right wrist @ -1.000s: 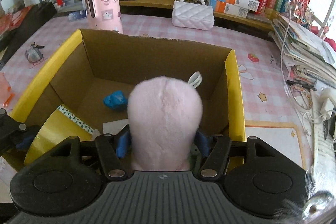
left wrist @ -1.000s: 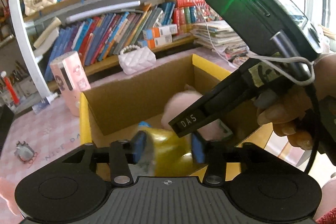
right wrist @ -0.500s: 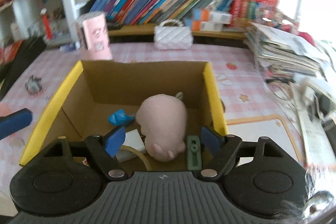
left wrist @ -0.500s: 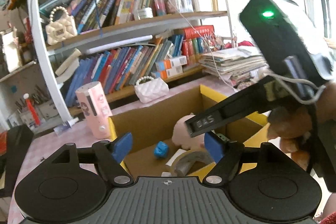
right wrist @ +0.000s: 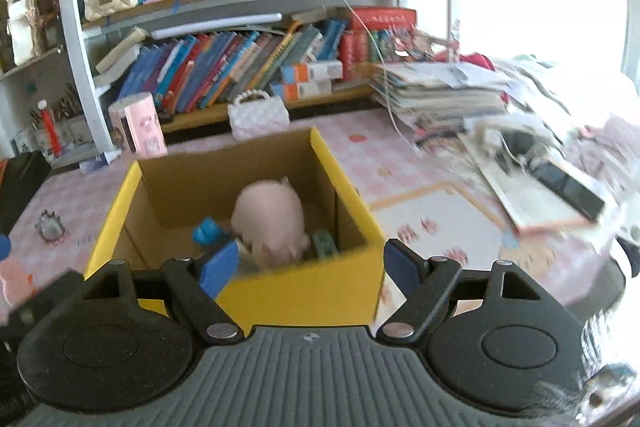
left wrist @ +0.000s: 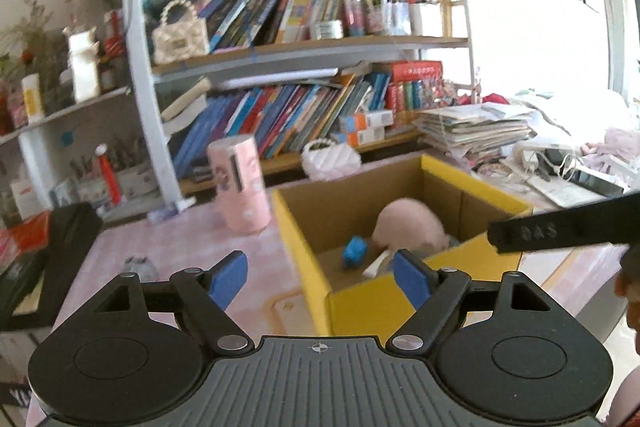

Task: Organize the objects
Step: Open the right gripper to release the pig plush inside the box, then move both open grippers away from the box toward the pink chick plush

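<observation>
A yellow-rimmed cardboard box [left wrist: 478,185] stands on the pink checked table. In it lie a pink plush toy [left wrist: 408,223], a small blue object [left wrist: 354,251] and a white piece. The box [right wrist: 352,187] also shows in the right wrist view with the plush [right wrist: 270,219], the blue object [right wrist: 208,231] and a green item [right wrist: 324,243]. My left gripper [left wrist: 320,275] is open and empty, above and in front of the box's near left corner. My right gripper [right wrist: 308,267] is open and empty, above the box's near wall.
A pink cylinder [left wrist: 238,183] and a white quilted purse [left wrist: 330,157] stand behind the box, before a bookshelf [left wrist: 300,115]. A small silver object [right wrist: 50,227] lies at the left. A stack of papers [right wrist: 440,91] and a phone [right wrist: 568,183] lie at the right.
Both grippers opened, letting the yellow tape roll and the pink plush go into the box, then drew back and up. The right gripper's body has moved out to the left view's right edge.
</observation>
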### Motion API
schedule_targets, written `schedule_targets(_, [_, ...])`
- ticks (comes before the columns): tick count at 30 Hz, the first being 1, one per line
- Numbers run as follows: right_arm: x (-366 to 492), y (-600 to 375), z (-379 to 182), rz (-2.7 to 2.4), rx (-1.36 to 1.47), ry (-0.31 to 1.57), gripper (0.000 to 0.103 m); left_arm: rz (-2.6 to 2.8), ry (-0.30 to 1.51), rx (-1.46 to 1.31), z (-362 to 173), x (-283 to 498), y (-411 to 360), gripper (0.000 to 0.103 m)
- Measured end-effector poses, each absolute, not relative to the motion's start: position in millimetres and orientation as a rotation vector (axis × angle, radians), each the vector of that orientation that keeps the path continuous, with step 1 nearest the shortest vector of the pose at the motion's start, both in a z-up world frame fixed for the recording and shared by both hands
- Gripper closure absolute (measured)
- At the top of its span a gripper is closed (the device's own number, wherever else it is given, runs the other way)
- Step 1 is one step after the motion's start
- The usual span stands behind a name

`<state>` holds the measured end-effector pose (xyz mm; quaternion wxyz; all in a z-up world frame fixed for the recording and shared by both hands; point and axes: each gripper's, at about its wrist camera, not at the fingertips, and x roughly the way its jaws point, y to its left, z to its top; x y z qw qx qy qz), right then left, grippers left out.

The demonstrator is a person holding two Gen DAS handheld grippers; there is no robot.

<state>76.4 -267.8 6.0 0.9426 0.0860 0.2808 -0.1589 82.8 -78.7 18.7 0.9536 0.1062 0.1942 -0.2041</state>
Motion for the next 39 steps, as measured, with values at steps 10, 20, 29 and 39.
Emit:
schedule_targets(10, [46,-199,-18,-0.279,0.157,0.689,0.024,-0.375,0.504,0.211,4,64,-23,0.021])
schedule_targets(20, [32,-136,-31,-0.194,0.126,0.749,0.021,-0.315,0.604,0.191,-11,47,34,0.02])
schedule_targets(29, [27,-94,-38,-0.118,0.118,0.78,0.021,-0.266,0.636,0.189,-16,33,70,0.02])
schedule_targets(39, [27,-58,-36,-0.047,0.097,0.766,0.02,-0.21,0.637,0.171,-15,26,100,0.02])
